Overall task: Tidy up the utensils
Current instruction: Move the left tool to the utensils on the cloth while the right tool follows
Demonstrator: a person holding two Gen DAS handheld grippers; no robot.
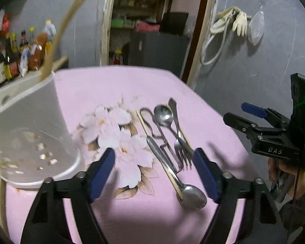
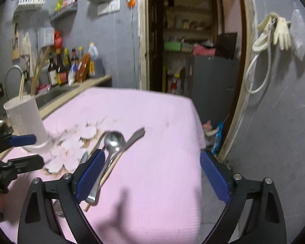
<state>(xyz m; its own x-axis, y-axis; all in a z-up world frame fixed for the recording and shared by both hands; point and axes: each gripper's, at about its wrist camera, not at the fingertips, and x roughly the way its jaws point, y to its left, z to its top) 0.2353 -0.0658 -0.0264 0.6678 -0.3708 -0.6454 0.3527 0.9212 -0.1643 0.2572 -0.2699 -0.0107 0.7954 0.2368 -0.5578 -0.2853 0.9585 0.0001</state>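
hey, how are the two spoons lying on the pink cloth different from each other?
The near spoon has its bowl towards the left gripper's camera, while the far spoon has its bowl at the far end, so they point opposite ways. The near spoon's bowl looks larger, though being closer may account for that. The near spoon's handle lies beside a wooden chopstick; the far spoon's runs beside the fork. Both are shiny metal and lie flat in the same pile.

Glossy metal spoons [image 1: 190, 196], a shiny metal fork [image 1: 180, 142] and a pale matt wooden chopstick [image 1: 158, 152] lie on a soft pink cloth [image 1: 203, 122] with a printed flower, beside a smooth white plastic holder [image 1: 30, 126] with perforated base.
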